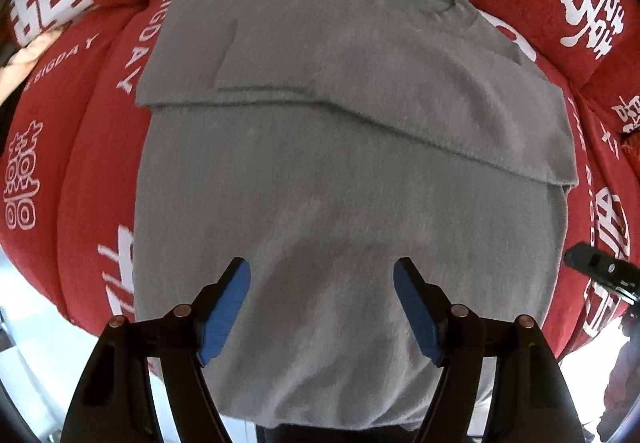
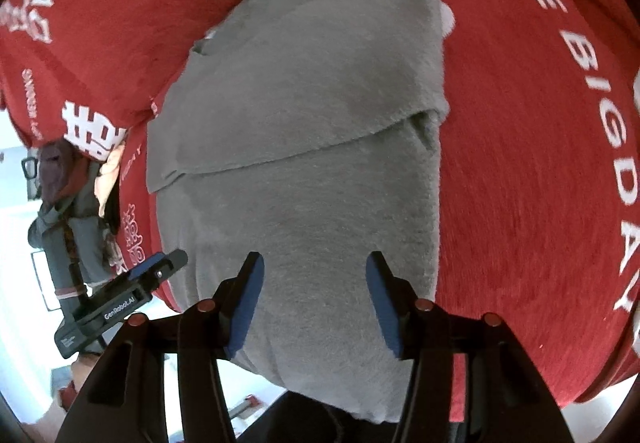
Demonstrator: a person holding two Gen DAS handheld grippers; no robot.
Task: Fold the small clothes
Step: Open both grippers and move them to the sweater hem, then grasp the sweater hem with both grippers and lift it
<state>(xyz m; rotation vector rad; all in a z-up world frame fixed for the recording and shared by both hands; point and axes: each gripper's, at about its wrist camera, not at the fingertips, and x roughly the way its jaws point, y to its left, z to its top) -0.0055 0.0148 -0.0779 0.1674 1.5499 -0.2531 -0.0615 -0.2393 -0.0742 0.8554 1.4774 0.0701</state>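
Sleeves look folded in on the grey sweater [image 1: 340, 171], so the bottom-up fold seems next. Left gripper [image 1: 322, 307] and right gripper [image 2: 314, 303] both hang spread wide, holding nothing, and would each need to pinch the near hem.

A grey sweater [image 1: 340, 183] is spread flat on a red cover [image 1: 72, 147] printed with white characters, its sleeves folded across the chest. The left gripper [image 1: 322, 279] is held above the lower hem, blue-padded jaws spread apart. The right gripper's tip [image 1: 600, 267] is seen at the right edge.
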